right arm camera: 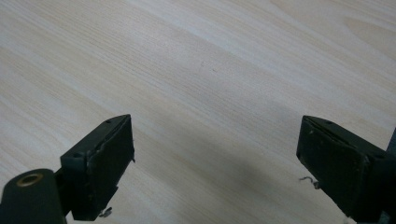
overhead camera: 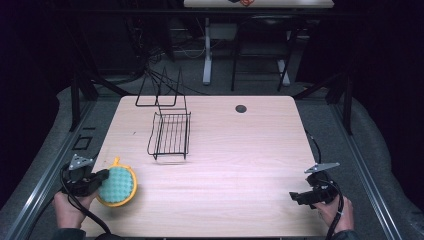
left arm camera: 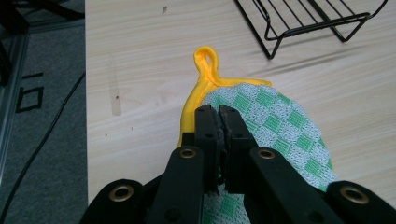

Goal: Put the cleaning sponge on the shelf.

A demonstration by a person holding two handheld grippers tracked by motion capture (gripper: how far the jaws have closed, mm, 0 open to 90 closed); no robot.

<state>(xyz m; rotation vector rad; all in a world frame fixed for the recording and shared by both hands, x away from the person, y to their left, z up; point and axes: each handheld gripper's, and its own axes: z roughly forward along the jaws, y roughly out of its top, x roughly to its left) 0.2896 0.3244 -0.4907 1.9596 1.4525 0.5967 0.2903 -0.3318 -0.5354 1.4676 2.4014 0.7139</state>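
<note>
So our left gripper (left arm camera: 218,114) has its jaws clamped tight on the edge of a round pot holder (overhead camera: 118,186), green-and-white checked with a yellow border and a little yellow hanging loop (left arm camera: 207,60) sticking out toward the far side. In the high view it sits at the near left corner of the wooden table (overhead camera: 240,165), lying pretty much flat on it as far as we can tell. Just beyond it, toward the middle left, there's a black wire rack (overhead camera: 171,134), well apart from the pot holder. Over on the near right edge, our right gripper (right arm camera: 215,163) has its jaws spread wide with nothing between them, just bare wood grain underneath.
</note>
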